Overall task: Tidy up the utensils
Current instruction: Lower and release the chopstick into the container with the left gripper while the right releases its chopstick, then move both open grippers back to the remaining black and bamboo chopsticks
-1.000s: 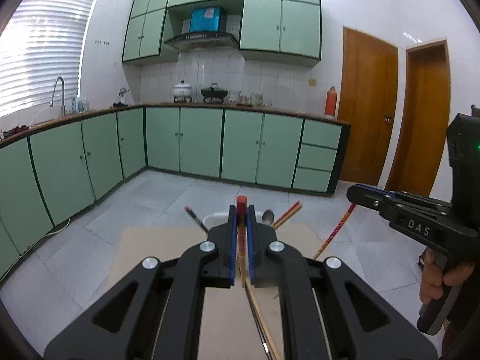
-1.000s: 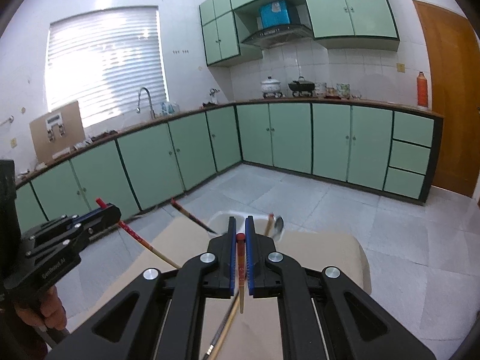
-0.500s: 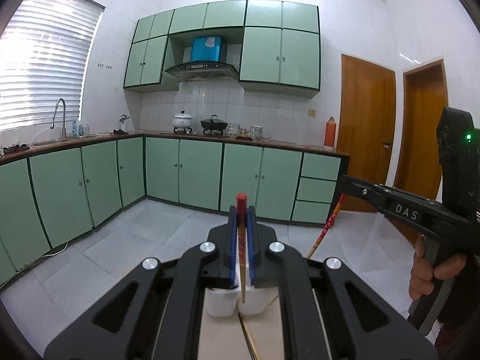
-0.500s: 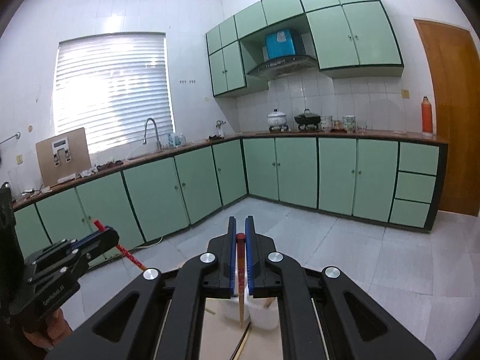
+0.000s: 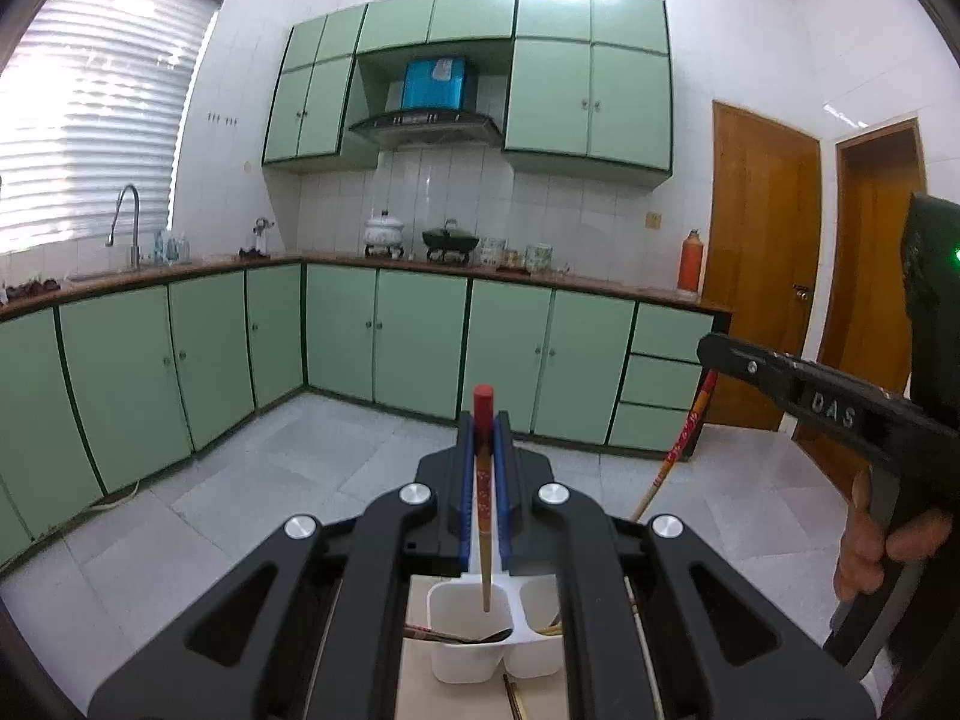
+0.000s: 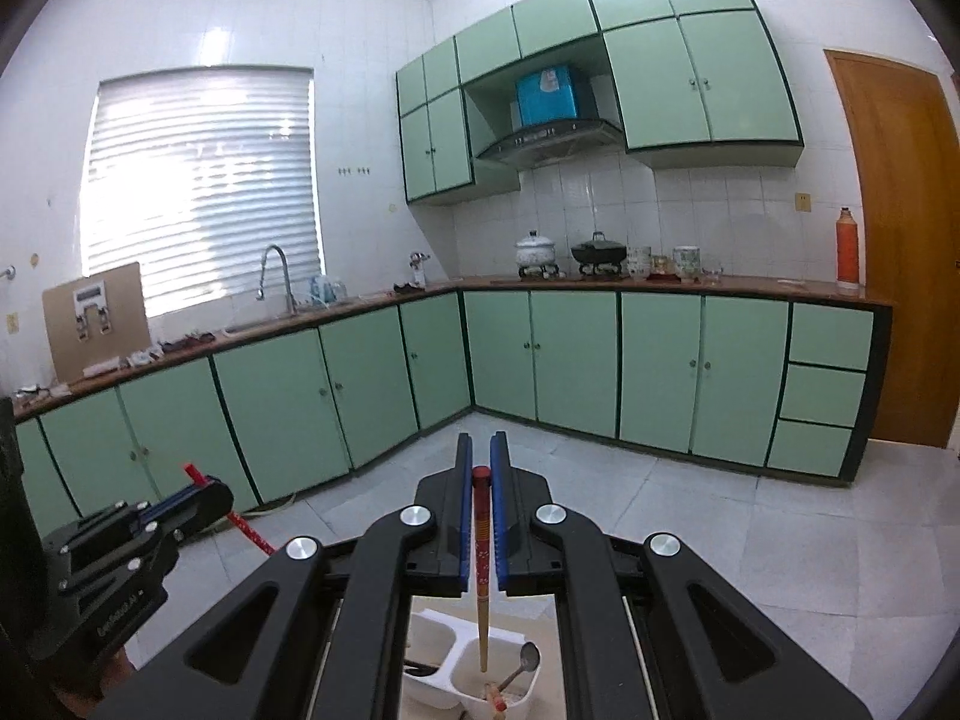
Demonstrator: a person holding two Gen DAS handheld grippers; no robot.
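Note:
My left gripper (image 5: 483,420) is shut on a red-topped chopstick (image 5: 483,516) held upright, its tip hanging over the left compartment of a white two-compartment holder (image 5: 447,660). A spoon (image 5: 480,637) lies in that compartment. My right gripper (image 6: 480,450) is shut on another red-topped chopstick (image 6: 482,576), its tip over the holder (image 6: 438,684), where a metal spoon (image 6: 523,663) stands in the right compartment. Each gripper shows in the other's view: the right one (image 5: 714,354), the left one (image 6: 210,489).
The holder stands on a tan table top (image 5: 414,690). More chopsticks (image 5: 516,699) lie on it in front of the holder. Green kitchen cabinets (image 5: 420,342), a tiled floor (image 5: 270,480) and wooden doors (image 5: 762,276) lie beyond.
Both grippers have tilted up and moved in over the holder, each still holding its chopstick. The holder now sits below the fingertips in both views.

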